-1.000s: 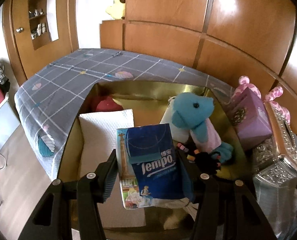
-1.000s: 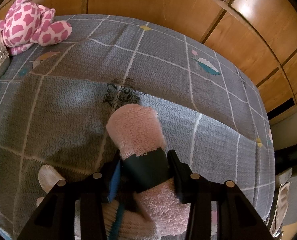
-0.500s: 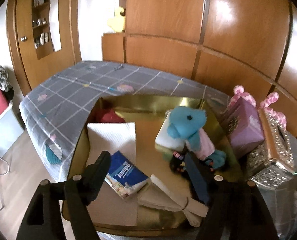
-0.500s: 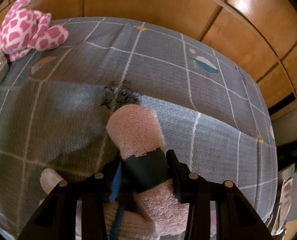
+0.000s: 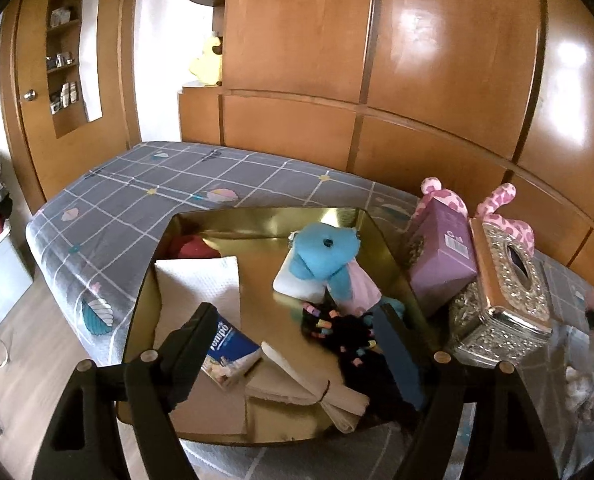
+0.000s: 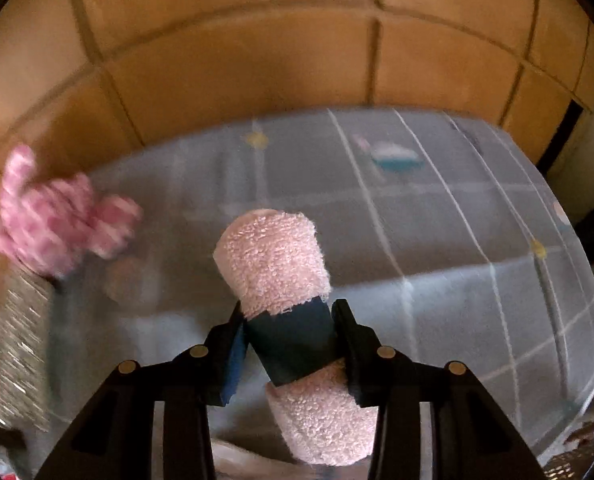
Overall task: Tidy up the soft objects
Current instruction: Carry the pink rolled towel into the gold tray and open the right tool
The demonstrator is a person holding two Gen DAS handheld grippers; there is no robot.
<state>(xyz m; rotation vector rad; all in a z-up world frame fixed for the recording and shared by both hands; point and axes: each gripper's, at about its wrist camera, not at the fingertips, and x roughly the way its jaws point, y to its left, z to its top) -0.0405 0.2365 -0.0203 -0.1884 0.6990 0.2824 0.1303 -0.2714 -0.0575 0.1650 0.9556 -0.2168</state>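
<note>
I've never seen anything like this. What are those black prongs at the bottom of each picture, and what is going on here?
Each picture comes from a camera on a hand-held grasping tool, looking along its two black fingers; a person holds one in each hand. The left tool is open and empty above a gold tray on a bed. In the tray lie a Tempo tissue pack, a white towel and a blue plush toy. The right tool is clamped on a rolled pink towel, lifted over the bedspread.

Glossy wood-panelled wall (image 5: 437, 80) behind grey checked bed (image 5: 145, 192), pale plank floor (image 5: 21, 344)
</note>
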